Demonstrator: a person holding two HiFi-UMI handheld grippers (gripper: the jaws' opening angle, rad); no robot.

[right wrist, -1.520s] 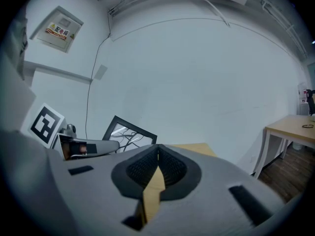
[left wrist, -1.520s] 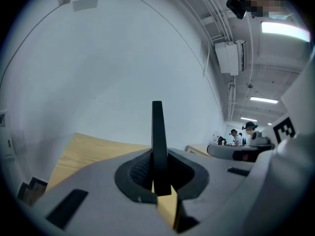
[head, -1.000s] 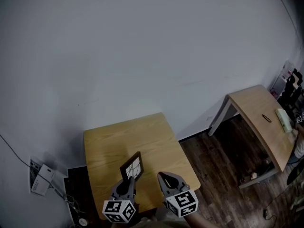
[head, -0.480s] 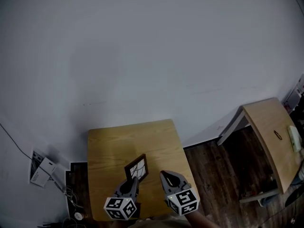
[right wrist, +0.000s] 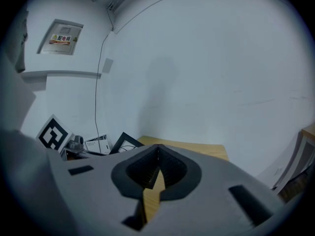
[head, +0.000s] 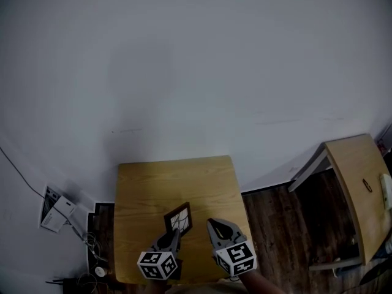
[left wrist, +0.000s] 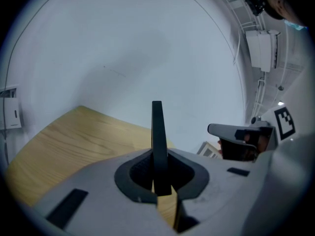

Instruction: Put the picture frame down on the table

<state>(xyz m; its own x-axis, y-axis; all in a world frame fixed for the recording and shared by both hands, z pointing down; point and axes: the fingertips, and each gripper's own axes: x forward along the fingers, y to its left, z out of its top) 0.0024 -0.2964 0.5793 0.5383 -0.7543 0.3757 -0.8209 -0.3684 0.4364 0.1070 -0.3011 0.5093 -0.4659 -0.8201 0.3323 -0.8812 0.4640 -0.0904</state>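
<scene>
A small dark-framed picture frame (head: 178,218) stands upright over the near part of the light wooden table (head: 153,182). My left gripper (head: 173,233) is shut on its lower edge. In the left gripper view the picture frame (left wrist: 157,127) shows edge-on, rising from between the jaws above the table (left wrist: 74,136). My right gripper (head: 211,223) hovers just right of the frame with its jaws shut and nothing in them. In the right gripper view my right gripper (right wrist: 157,149) points over the table (right wrist: 197,149), with the picture frame (right wrist: 122,142) to its left.
A plain white wall stands behind the table. A second wooden table (head: 358,182) is at the far right. White boxes (head: 58,210) and cables (head: 92,250) lie on the floor to the left. Dark wood floor (head: 275,225) lies to the right.
My left gripper has carried the frame forward and lower over the table. The right gripper has moved along beside it. Neither gripper's jaws have changed.
</scene>
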